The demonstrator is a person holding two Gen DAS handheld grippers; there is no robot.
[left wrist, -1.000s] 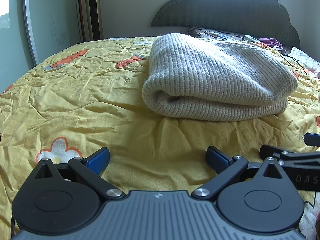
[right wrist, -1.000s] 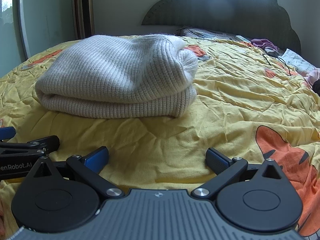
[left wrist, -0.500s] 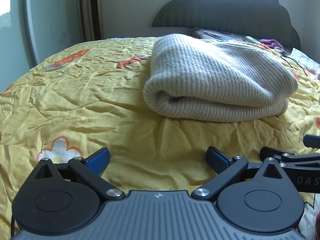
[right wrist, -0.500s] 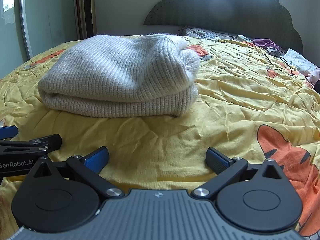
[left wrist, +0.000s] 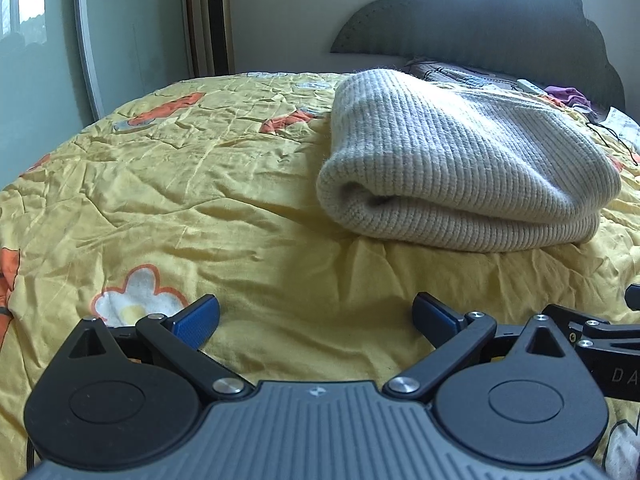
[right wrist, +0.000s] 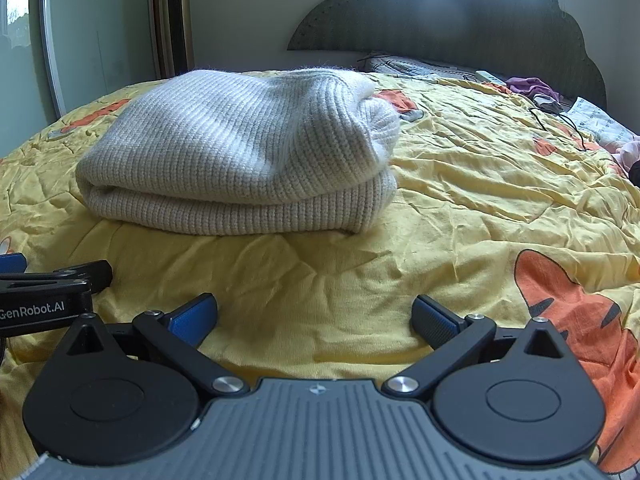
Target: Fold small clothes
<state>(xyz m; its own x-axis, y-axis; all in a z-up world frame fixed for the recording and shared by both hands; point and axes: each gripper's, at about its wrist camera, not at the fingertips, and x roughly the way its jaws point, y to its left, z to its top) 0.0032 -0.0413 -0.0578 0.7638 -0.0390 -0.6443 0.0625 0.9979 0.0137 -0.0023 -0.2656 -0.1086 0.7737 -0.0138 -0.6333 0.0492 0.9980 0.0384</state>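
Currently, both tongs are resting low over the bed [left wrist: 168, 184], side by side and near its front edge, and neither is gripping anything. The left tongs [left wrist: 316, 314] are standing fully released, with the blue pads [left wrist: 198, 322] spread wide over bare yellow quilt; the right tongs [right wrist: 314, 314] are standing in the same released condition, with nothing between the pads [right wrist: 192, 320]. The task item, a cream ribbed knit sweater [left wrist: 460, 176], is lying on the quilt ahead of both tools and well apart from them. It is sitting to the right of centre in the left wrist view and to the left of centre in the right wrist view [right wrist: 240, 152], which is placing it roughly between the two lines of approach. The sweater is already showing as a compact bundle: a thick upper layer is lying doubled over a lower layer, a rounded fold is facing the cameras, and no sleeve or loose hem is trailing onto the quilt. Judging from this, folding of this garment is appearing complete or very nearly so, and the remaining work is looking limited to a possible tidy of the slightly bulging right end. A purple garment [right wrist: 532, 86] is lying crumpled near the headboard [right wrist: 460, 24], beside a cable [right wrist: 560, 120]; whether it is belonging to the task cannot be told. If it is, that item is remaining unfolded.
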